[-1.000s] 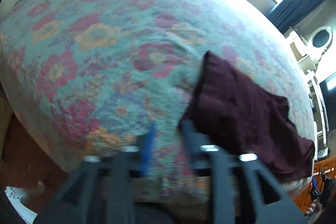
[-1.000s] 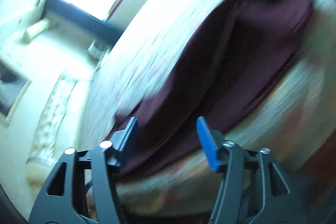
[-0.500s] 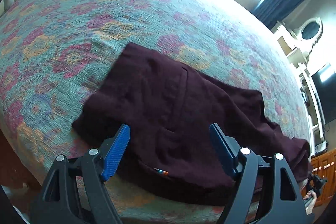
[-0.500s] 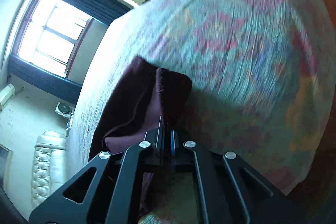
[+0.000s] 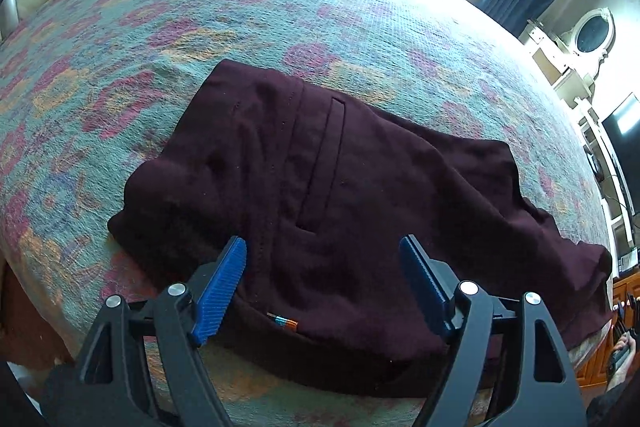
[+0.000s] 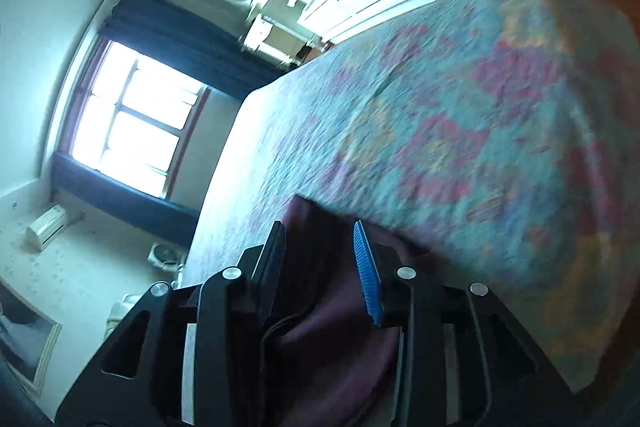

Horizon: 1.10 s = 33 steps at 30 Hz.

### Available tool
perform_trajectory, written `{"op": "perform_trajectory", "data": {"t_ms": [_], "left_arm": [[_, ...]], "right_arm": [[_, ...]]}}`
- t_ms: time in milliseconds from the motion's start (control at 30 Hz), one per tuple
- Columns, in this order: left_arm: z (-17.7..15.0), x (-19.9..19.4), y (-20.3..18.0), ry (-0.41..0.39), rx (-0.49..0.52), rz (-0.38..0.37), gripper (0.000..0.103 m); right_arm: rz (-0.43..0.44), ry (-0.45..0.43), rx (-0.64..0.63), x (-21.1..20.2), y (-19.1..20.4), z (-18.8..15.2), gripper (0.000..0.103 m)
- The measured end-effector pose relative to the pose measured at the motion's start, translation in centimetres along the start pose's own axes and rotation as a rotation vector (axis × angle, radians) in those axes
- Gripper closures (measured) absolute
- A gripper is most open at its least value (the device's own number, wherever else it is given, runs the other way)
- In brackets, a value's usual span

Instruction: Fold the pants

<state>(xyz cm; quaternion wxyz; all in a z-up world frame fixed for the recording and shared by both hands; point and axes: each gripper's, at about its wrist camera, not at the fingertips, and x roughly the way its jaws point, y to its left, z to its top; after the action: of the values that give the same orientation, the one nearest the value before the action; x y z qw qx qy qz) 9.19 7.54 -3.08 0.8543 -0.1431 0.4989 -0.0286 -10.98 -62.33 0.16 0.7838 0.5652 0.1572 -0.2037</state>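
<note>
The pants (image 5: pixel 332 187) lay flat at the near edge of the bed (image 5: pixel 280 7), handy for both reaches. The left gripper (image 5: pixel 322 277) hung over the waistband, spread wide, holding nothing. The right gripper (image 6: pixel 320 263) straddled a leg, parted, gripping nothing, probably lining up a fold.

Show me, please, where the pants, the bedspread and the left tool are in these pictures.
pants (image 5: pixel 360 187), left wrist view, middle of the fabric.
bedspread (image 5: pixel 240 7), left wrist view, bare floral area.
left tool (image 5: pixel 322 255), left wrist view, midway between fingertips.

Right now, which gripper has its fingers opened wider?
The left gripper: its fingers stand far apart above the pants, while the right gripper shows a narrower gap.
</note>
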Motion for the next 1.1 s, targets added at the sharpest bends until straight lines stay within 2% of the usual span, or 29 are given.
{"op": "perform_trajectory", "data": {"t_ms": [67, 133, 233, 300, 433, 500, 533, 567, 667, 833, 933, 1100], "left_arm": [[0.0, -0.1, 0.1, 0.0, -0.006, -0.004, 0.025], [0.0, -0.2, 0.2, 0.003, -0.012, -0.011, 0.025], [-0.1, -0.2, 0.2, 0.004, -0.019, -0.014, 0.025], [-0.2, -0.1, 0.1, 0.002, -0.018, -0.008, 0.024], [-0.3, -0.1, -0.1, -0.005, -0.013, 0.0, 0.022], [-0.2, -0.1, -0.4, -0.006, -0.005, 0.006, 0.022], [-0.2, -0.1, -0.4, -0.006, 0.0, 0.008, 0.022], [-0.2, 0.0, -0.5, -0.006, 0.002, 0.01, 0.022], [-0.2, 0.1, -0.6, -0.003, 0.012, 0.016, 0.021], [-0.3, 0.2, -0.7, -0.004, 0.016, 0.021, 0.021], [-0.4, 0.1, -0.7, -0.01, 0.008, 0.014, 0.021], [-0.4, 0.1, -0.7, -0.012, 0.014, 0.014, 0.021]], "right_arm": [[-0.062, 0.045, 0.013, 3.1, 1.3, -0.5, 0.066], [-0.096, 0.078, 0.048, 5.6, 0.5, -0.6, 0.066], [-0.074, 0.074, 0.081, 7.5, -0.2, 1.0, 0.066], [-0.091, 0.108, 0.08, 9.4, -0.1, 2.5, 0.066], [-0.114, 0.13, 0.048, 9.8, 1.0, 1.8, 0.066], [-0.111, 0.147, 0.036, 10.4, 2.3, 1.7, 0.07], [-0.106, 0.156, 0.032, 10.2, 2.7, 1.2, 0.087], [-0.083, 0.169, 0.036, 10.5, 3.3, 1.3, 0.098], [-0.02, 0.126, 0.015, 8.5, 5.9, 2.2, 0.098], [0.093, 0.037, -0.073, 1.7, 10.6, 3.9, 0.098], [0.063, 0.041, -0.082, -0.8, 8.2, 4.1, 0.098], [-0.077, 0.093, 0.012, 0.7, -2.6, 2.4, 0.098]]}}
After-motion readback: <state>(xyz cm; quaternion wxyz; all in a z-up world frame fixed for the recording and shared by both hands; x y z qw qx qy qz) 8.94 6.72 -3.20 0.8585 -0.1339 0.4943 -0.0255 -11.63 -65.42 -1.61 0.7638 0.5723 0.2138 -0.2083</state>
